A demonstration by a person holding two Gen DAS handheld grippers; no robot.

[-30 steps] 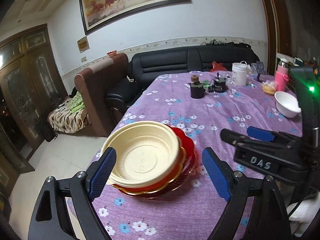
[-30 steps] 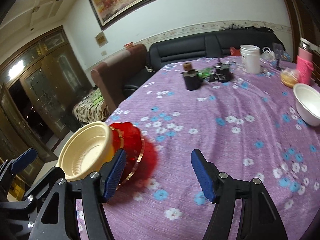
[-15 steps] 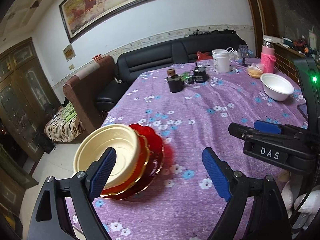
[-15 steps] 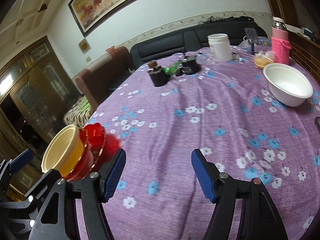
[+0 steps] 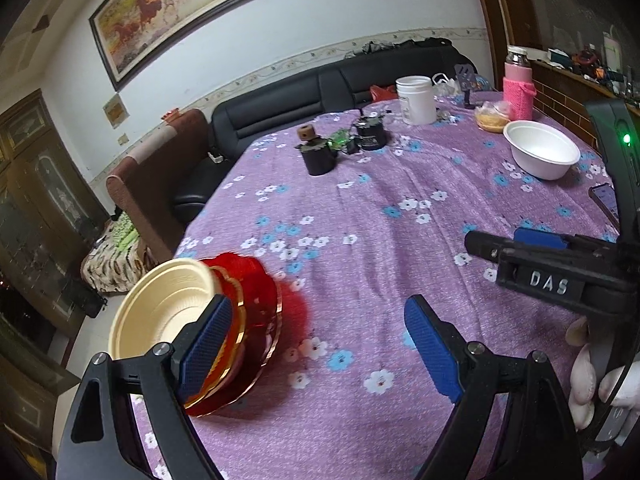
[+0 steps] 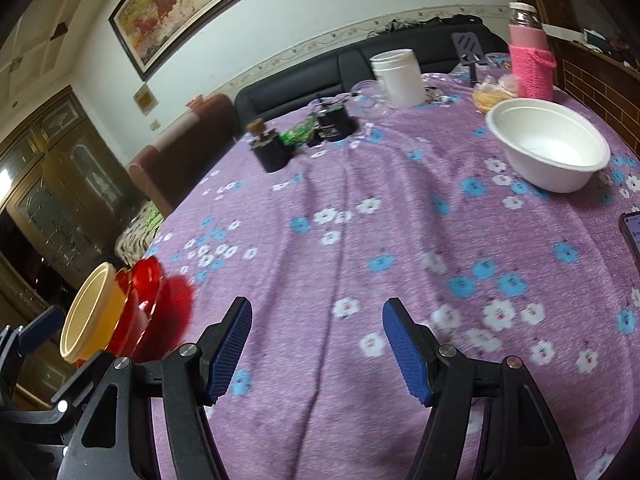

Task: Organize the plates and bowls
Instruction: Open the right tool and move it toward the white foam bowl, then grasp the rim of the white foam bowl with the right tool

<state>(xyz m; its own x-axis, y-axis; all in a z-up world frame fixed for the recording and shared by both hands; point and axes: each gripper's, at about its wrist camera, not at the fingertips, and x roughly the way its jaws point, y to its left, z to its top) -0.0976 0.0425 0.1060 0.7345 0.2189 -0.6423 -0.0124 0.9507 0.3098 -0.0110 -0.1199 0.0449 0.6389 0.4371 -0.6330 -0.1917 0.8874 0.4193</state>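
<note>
A cream bowl sits nested on top of red gold-rimmed plates at the table's near left edge; the right wrist view shows the same bowl and red plates at far left. My left gripper is open over bare cloth, its left finger passing in front of the stack. A white bowl stands alone at the far right, closer in the right wrist view. My right gripper is open above the cloth with nothing between its pads. It also shows beside the left one.
The purple flowered tablecloth covers the table. At the back stand a black pot with a cork, a dark tin, a white jar and a pink-sleeved bottle. A phone lies at the right edge. A black sofa stands beyond.
Both grippers have swung right across the table. The bowl-and-plate stack has passed from between the left fingers to outside the left finger. The white bowl looms larger in both views.
</note>
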